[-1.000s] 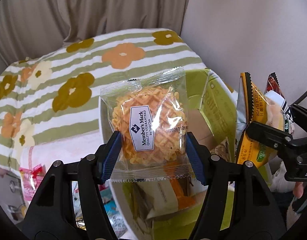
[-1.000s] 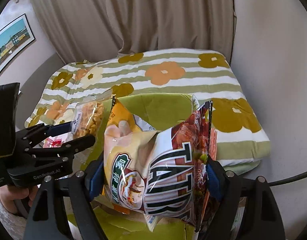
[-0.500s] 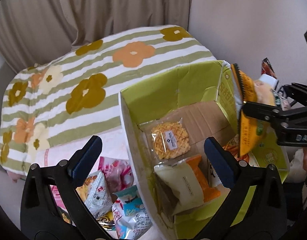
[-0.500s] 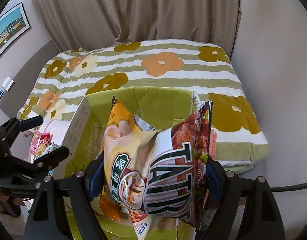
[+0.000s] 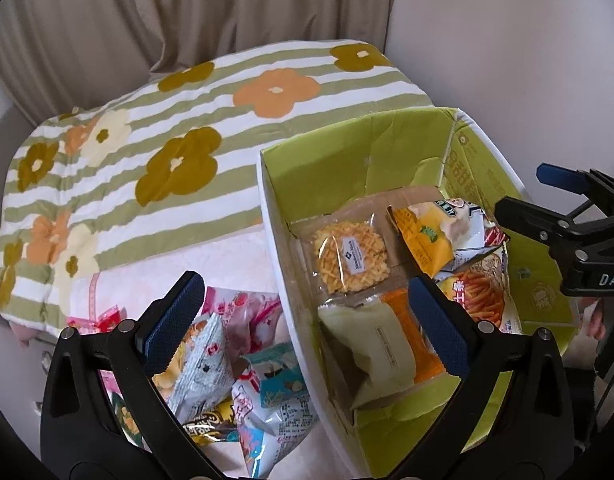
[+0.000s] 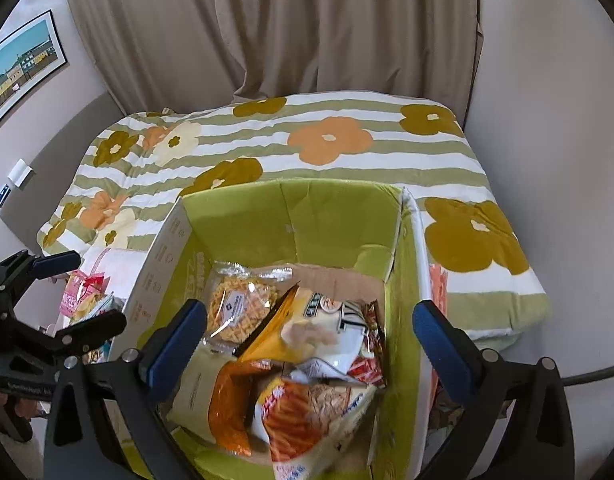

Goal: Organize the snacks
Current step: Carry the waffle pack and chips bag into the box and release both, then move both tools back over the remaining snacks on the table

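Left claw [image 5: 303, 320]: jaws apart, nothing between the pads, poised above the near-left wall of the box [image 5: 275, 216]. Right claw [image 6: 311, 344]: jaws have just been opening, now wide apart and empty, above the box. Loose snack packets [image 5: 231, 360] lie on the bed outside the box's left wall. Inside the box: pale bun packet [image 5: 375, 352] near, waffle packet [image 5: 351, 256] mid-left, yellow chip bag [image 5: 423, 236] and fries bag [image 5: 487, 284] toward the right wall. Beyond: flowered quilt [image 5: 179, 128], then curtain [image 5: 187, 12].
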Motion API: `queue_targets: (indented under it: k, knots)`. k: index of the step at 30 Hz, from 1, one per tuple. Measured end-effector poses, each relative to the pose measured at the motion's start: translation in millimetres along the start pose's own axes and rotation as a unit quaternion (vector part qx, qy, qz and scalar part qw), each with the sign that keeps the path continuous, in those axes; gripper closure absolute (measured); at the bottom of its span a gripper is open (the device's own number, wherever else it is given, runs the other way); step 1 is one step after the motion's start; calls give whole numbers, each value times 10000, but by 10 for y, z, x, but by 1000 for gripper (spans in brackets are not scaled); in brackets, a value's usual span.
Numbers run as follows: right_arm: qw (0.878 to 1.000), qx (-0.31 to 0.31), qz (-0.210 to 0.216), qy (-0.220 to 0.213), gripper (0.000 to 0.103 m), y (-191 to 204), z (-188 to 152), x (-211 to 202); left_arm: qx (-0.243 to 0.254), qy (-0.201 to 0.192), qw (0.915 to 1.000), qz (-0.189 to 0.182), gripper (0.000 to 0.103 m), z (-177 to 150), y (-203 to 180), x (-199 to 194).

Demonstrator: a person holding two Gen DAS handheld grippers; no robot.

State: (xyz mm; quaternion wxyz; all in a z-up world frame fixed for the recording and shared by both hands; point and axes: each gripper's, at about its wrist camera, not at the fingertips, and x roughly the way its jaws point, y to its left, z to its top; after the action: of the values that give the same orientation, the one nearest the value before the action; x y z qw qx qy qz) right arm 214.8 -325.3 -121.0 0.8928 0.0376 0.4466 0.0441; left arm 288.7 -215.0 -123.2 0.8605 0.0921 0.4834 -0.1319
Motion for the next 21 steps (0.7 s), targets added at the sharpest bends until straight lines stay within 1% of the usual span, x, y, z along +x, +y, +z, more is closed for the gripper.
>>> queue_targets:
  k: [4,7,12,16,21]
  knots:
    - [9999,89,-56,1,1,-8,-67,-172,-23,-63,10000,25,2,-34,-25,-99]
    - [9999,84,-4,-132,1,27,-90,-359,-64,-180,9998,33,2,-56,-34,-240]
    - [9989,-75,12,-466,1,160,-148,-682,-132,-507,9986,119,2,-118,-28,-563]
    - [9978,-232,180,-597,1,295,-198,-845,-226,-678,9971,252,2,-245,-6,-809]
    - [9954,-523,394,-706,1,508,-272,-964,-529,-922,9937,341,2,-507,137,-1162]
